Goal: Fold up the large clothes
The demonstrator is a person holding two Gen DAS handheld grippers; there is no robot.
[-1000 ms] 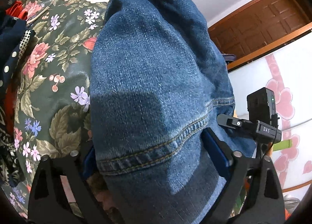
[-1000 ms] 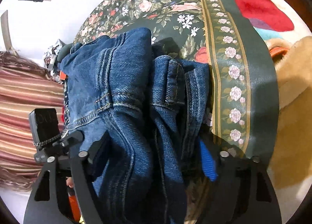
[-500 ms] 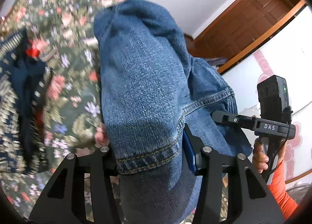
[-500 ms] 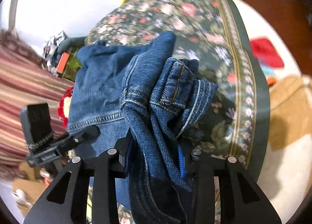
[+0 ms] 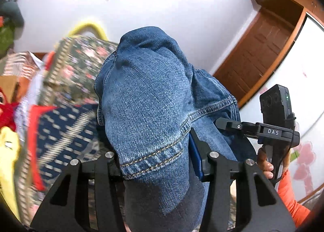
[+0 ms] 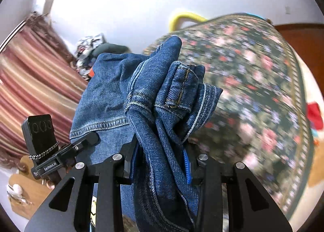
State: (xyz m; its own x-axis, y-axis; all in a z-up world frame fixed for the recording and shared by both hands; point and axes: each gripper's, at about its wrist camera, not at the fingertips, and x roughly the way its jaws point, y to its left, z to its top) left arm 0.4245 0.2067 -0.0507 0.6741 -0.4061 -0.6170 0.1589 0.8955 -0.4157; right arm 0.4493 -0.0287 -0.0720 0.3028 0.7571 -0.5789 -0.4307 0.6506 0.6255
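Blue denim jeans (image 5: pixel 145 100) hang lifted above the floral bed. My left gripper (image 5: pixel 156 161) is shut on a hemmed edge of the jeans, the cloth bulging up and over its fingers. In the right wrist view the same jeans (image 6: pixel 162 98) are bunched, with a belt loop and waistband seam showing, and my right gripper (image 6: pixel 160 157) is shut on that thick bundle. Each view shows the other gripper beside it: the right one (image 5: pixel 275 130) at the right, the left one (image 6: pixel 50 151) at the left. The fingertips are hidden in denim.
The floral bedspread (image 6: pixel 253 82) lies below and to the right. A heap of other clothes, dark blue patterned and red (image 5: pixel 60 130), sits on the bed at the left. A wooden door (image 5: pixel 261 54) and white wall are behind; a striped curtain (image 6: pixel 30 82) hangs left.
Both grippers closed on the jeans and rose, lifting the denim off the bed. The views tilted up, so wall and door now fill the background.
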